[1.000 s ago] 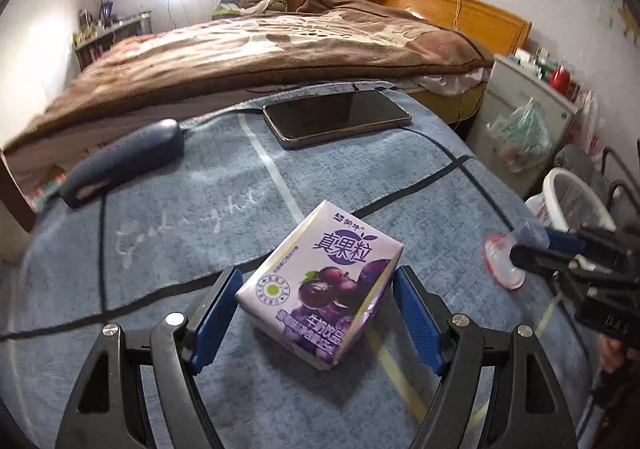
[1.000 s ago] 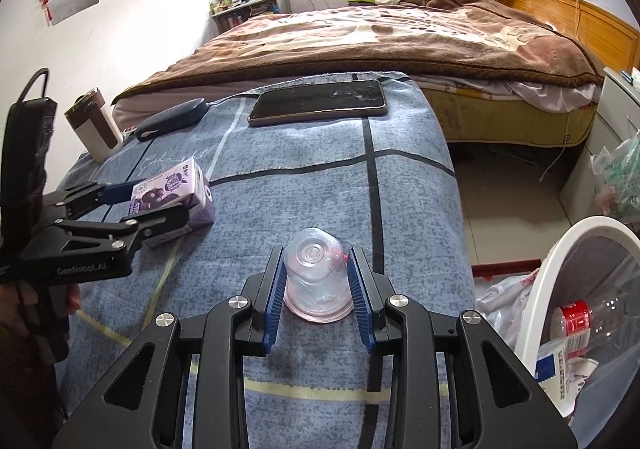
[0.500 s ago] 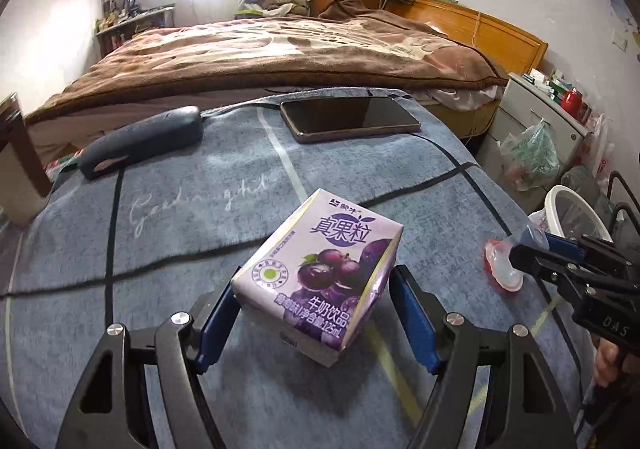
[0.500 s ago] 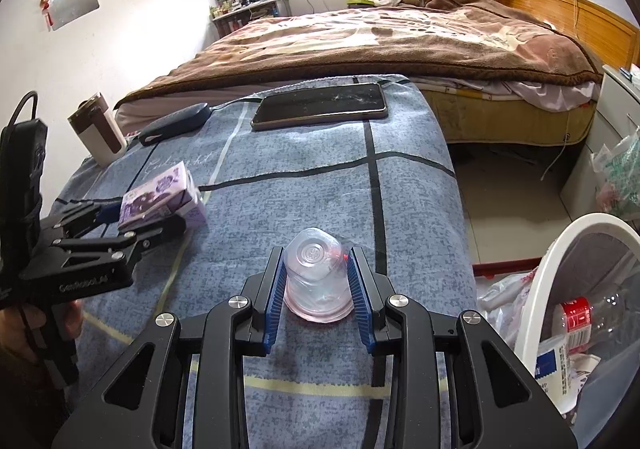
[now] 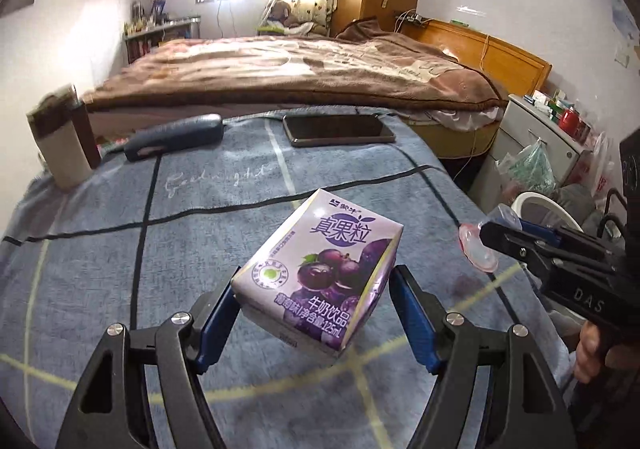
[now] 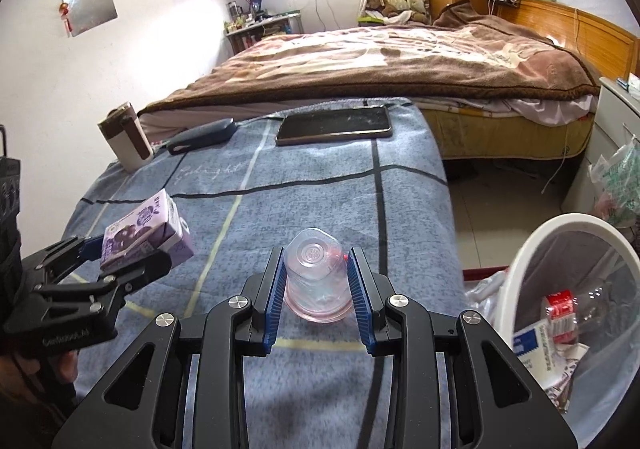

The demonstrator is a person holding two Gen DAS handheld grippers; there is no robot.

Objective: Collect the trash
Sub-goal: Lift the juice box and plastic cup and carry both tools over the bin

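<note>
Both tools are loaded now. My left tool point(image 5: 312, 313) has its blue pads pressed on the two sides of a purple drink carton point(image 5: 320, 273), quite wide because the carton is wide, and the carton hangs clear above the blue blanket point(image 5: 208, 217) that covers the tabletop. In the right wrist view I see the same carton point(image 6: 144, 233) tilted in the air, with no contact to the blanket. My right tool point(image 6: 316, 285) is closed to about a middle width on a clear plastic cup point(image 6: 316, 273), which stands upside down between the pads. I cannot tell if the rim of the cup touches the blanket or is just above it.

The white bin point(image 6: 532, 257) stands on the floor just beside the right edge of the tabletop, and it already has some trash inside, a crushed bottle with a red label point(image 6: 560, 309) and some paper. So I judge the task is partly done: the picking of these two pieces is finished, but neither is in the bin yet.

What is left is to carry both over the bin and open the tools there. A phone point(image 5: 340, 129), a dark case point(image 5: 176, 135) and a brown and white mug point(image 5: 60, 145) are also on the tabletop; they do not look like trash to me.
</note>
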